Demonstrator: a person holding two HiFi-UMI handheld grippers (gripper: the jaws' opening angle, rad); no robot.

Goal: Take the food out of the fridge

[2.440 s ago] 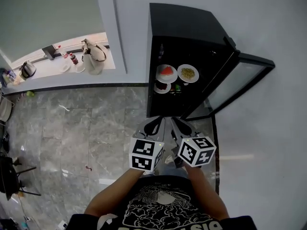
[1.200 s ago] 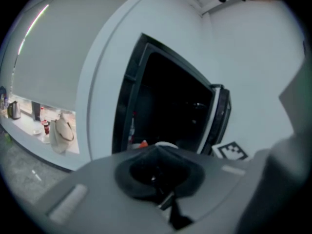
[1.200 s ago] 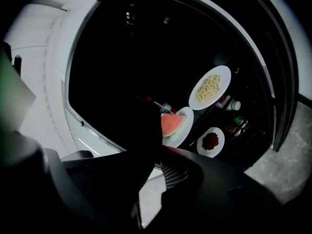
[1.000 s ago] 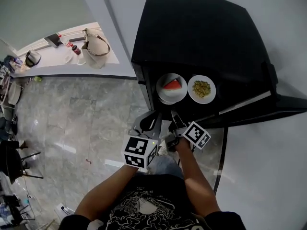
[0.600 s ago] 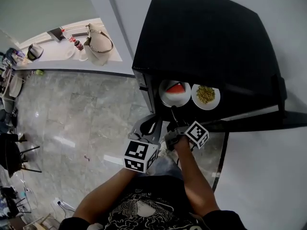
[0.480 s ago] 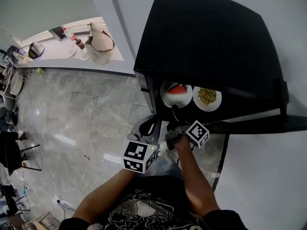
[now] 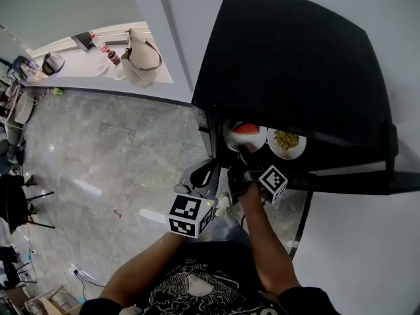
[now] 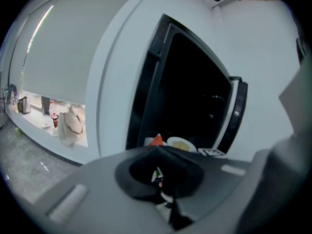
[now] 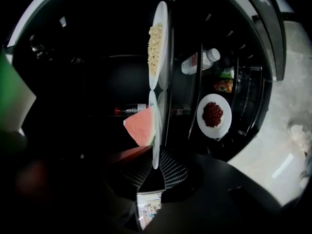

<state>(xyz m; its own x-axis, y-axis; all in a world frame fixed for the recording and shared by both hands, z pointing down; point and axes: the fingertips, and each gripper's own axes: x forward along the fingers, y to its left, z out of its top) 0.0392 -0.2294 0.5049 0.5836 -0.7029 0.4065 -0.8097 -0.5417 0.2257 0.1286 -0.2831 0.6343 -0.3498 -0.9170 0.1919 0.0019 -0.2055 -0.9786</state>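
In the open fridge (image 7: 295,77), the watermelon plate (image 7: 246,136) and the grain plate (image 7: 287,143) sit side by side at the upper shelf's front edge. 1 bean plate (image 9: 213,115) sits on a lower shelf. The right gripper (image 9: 153,167) has just been closing its jaws and pinches the watermelon plate's rim. The left gripper (image 8: 158,150) has its jaws together and holds nothing.
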